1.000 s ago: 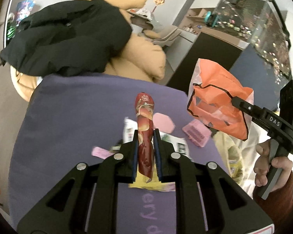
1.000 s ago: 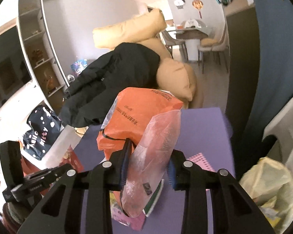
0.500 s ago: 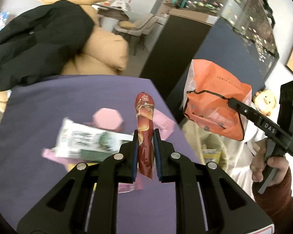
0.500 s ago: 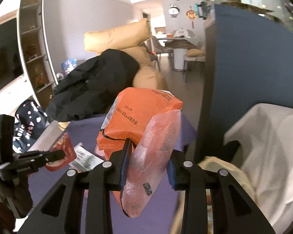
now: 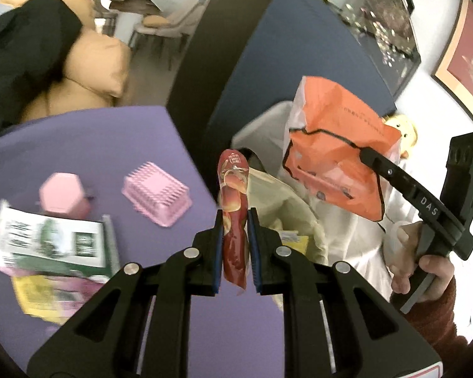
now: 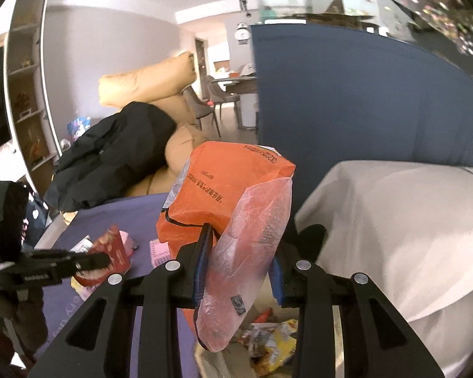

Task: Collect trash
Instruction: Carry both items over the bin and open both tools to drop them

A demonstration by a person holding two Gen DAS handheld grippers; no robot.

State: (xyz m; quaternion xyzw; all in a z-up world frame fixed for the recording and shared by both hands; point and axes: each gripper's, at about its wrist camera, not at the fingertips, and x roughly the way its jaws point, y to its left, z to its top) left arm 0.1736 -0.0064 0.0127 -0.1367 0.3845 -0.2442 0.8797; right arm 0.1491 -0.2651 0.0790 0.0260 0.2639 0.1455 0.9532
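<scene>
Both grippers carry trash beside the purple tabletop.

Left wrist view: the left gripper (image 5: pixel 234 217) has its jaws pinched narrowly on a glossy red snack wrapper (image 5: pixel 233 195), long and upright, over the edge of the purple tabletop (image 5: pixel 78 138). On the cloth lie a ribbed pink tray (image 5: pixel 157 194), a hexagonal pink box (image 5: pixel 61 192) and a blurred green-and-white carton (image 5: pixel 50 242).
Right wrist view: the right gripper (image 6: pixel 239 263) has its jaws closed on a crinkled orange plastic bag (image 6: pixel 227 186), hanging above what seems a bin lined with white film (image 6: pixel 394 220) holding wrappers.
</scene>
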